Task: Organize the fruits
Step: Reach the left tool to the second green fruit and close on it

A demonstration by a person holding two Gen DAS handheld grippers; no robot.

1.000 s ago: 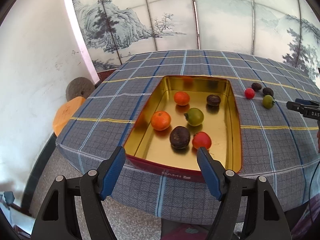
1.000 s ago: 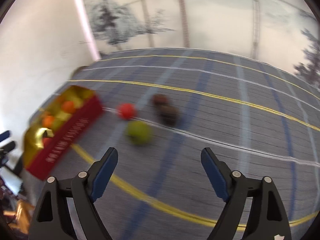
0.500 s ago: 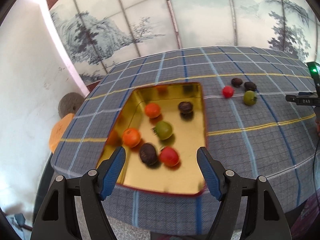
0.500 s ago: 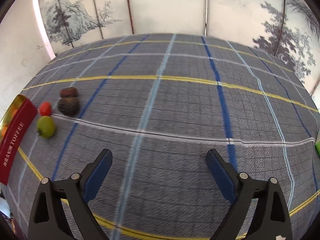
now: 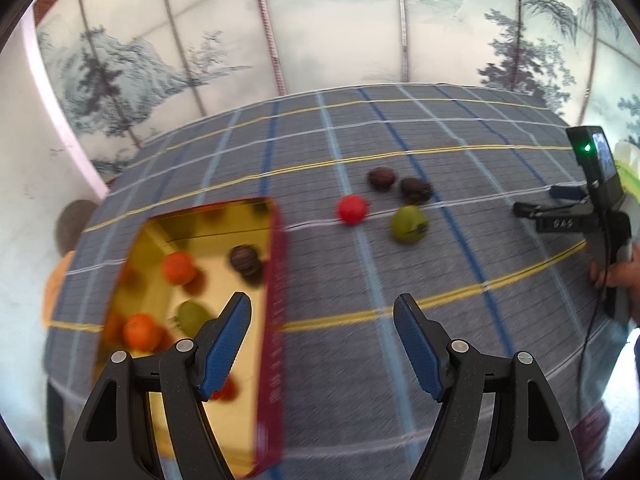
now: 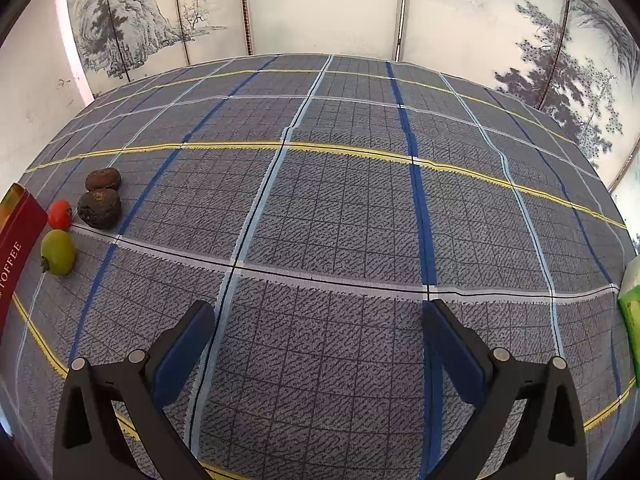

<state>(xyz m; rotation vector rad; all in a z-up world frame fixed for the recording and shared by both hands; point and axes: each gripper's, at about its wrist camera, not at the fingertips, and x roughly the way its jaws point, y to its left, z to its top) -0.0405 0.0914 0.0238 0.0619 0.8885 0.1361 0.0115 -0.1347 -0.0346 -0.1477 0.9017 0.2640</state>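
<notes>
Fruits [image 5: 408, 224] lie beyond both tongs [image 5: 322, 318] [image 6: 318, 322], held level, spread apart.

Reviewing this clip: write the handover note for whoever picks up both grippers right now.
Left gripper: open, empty, above the right wall of the gold-lined red tin.
Right gripper: open, empty, over bare plaid tablecloth.
Done: several fruits lie in the tin, two orange ones among them.
Left: small red fruit, green fruit and two dark wrinkled fruits sit on the cloth, right of the tin.
</notes>
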